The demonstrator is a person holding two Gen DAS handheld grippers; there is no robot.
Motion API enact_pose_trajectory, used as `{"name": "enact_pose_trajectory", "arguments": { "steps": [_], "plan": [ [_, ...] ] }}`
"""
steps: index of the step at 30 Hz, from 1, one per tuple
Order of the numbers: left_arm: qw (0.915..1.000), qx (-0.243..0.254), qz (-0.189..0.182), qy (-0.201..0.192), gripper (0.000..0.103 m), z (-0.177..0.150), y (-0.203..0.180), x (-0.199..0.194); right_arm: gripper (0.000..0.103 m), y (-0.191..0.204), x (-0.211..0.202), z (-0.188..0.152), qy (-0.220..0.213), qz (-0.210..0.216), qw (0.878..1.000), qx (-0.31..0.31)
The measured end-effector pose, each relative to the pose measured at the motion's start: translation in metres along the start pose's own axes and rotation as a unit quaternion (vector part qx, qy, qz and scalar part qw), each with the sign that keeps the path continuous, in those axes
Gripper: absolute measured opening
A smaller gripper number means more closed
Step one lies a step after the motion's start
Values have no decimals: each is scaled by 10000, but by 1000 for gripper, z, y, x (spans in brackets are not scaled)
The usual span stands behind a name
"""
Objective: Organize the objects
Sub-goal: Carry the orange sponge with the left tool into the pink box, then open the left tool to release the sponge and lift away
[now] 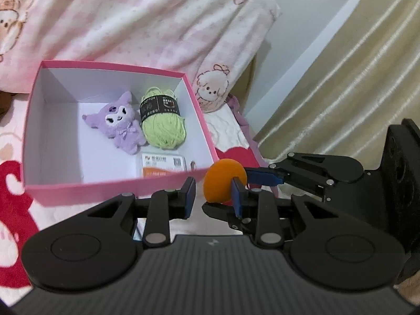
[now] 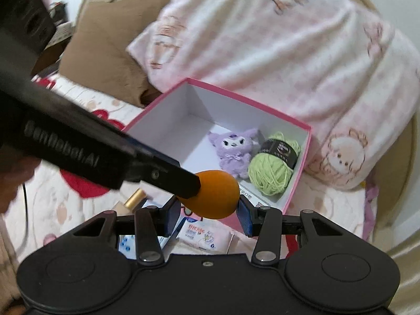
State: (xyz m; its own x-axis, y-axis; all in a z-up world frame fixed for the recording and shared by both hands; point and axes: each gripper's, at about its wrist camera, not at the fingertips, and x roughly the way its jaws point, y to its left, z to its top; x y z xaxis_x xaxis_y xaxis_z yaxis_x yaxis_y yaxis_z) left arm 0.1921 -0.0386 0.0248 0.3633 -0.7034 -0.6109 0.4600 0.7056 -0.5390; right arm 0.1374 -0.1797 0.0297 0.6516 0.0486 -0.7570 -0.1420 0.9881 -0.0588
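Observation:
An orange egg-shaped sponge sits between the pads of my right gripper, which is shut on it just in front of the pink box. My left gripper has its jaws drawn close. Its right pad overlaps the sponge, and its left pad stands clear of it. In the right wrist view its tip meets the sponge's left end. The right gripper's blue finger reaches in from the right. Inside the box lie a purple plush, a green yarn skein and a labelled card.
The box rests on a patterned bedspread, with a pink-and-white blanket heaped behind it and a brown pillow at the back left. A wipes packet and a gold-capped item lie under the right gripper. A cream curtain hangs on the right.

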Motion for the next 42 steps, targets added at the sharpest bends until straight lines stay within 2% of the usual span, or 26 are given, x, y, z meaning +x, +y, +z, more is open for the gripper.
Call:
{"name": "enact_pose_trajectory", "arguments": {
  "steps": [4,8,13,17,23,29,34,42],
  "plan": [
    [9994,-358,28,16,27,23,16,29,52,-39,26,21,417,204,9974,544],
    [9966,-815,-17,83,27,38,36,63,53,-61,54,35,784,139,9939,768],
    [9918,-1264,107,151,27,44,62,93,53,-67,92,47,1287,-29,9902,546],
    [9866,-1606,-14,300,27,43,86,113,52,-59,113,52,1505,-191,9884,54],
    [9844,-1696,-5,468,27,38,98,137,52,-56,133,59,1701,-298,9848,-178],
    [9842,-1690,114,513,27,33,103,145,52,-60,135,53,1681,-333,9851,-175],
    [9903,-1240,478,407,28,33,89,125,52,-65,114,45,1316,-216,9911,8],
    [9917,-593,1034,488,47,33,59,63,59,-57,56,28,541,55,9984,172]
  ]
}}
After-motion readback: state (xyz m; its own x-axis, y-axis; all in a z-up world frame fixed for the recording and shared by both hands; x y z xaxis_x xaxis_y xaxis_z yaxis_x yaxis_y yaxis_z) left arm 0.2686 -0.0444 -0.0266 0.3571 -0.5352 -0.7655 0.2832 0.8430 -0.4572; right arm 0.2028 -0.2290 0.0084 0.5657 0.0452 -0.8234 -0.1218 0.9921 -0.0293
